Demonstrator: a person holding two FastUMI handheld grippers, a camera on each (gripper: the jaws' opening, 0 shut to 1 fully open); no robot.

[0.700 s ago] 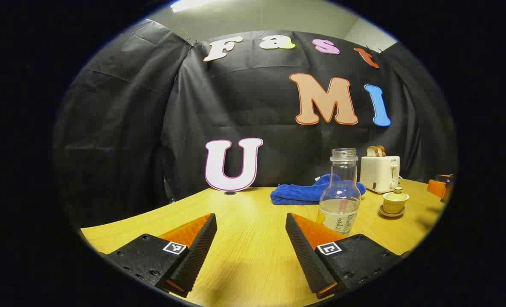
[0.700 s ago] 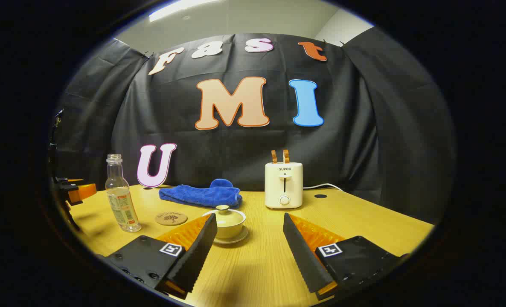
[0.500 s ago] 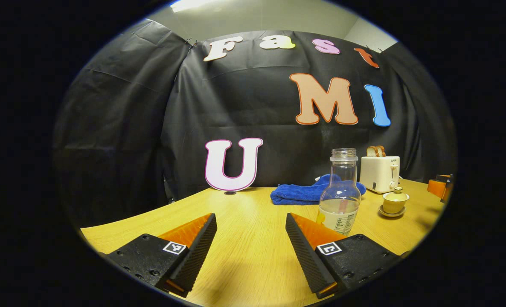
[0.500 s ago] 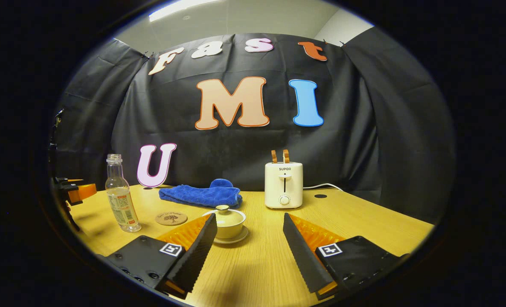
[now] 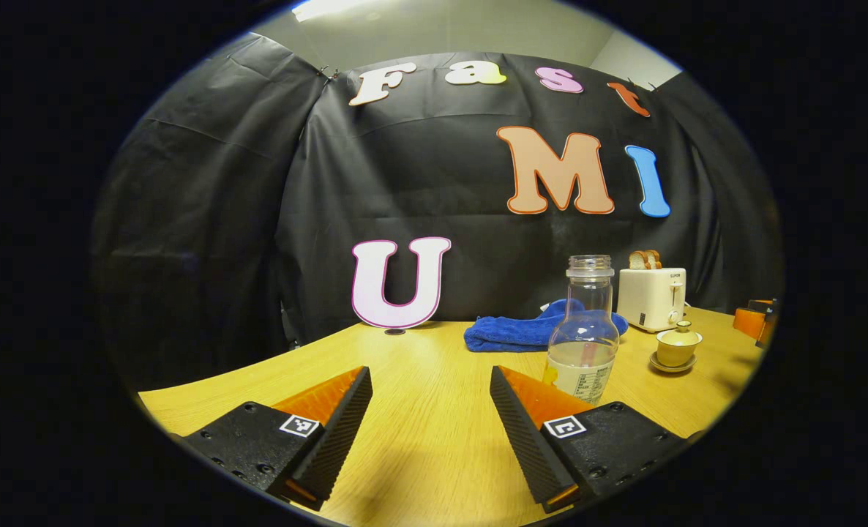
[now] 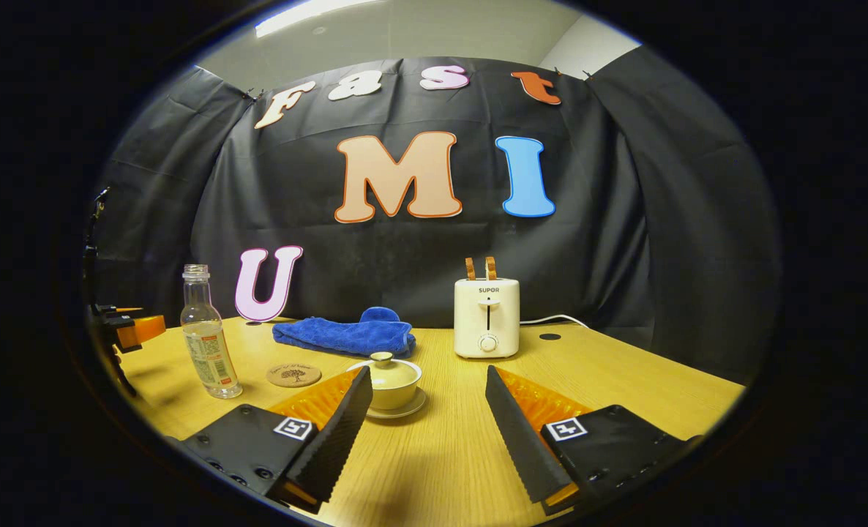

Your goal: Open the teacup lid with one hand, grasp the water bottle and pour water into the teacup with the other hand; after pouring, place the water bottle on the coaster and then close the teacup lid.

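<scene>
Wooden table | left tongs agape, level | right tongs agape, level

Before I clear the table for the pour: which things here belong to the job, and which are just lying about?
For the job:
- water bottle, uncapped
- teacup on its saucer, lid on
- coaster
- left gripper and right gripper, both open

Lying about:
- blue cloth
- toaster with toast in it
</scene>
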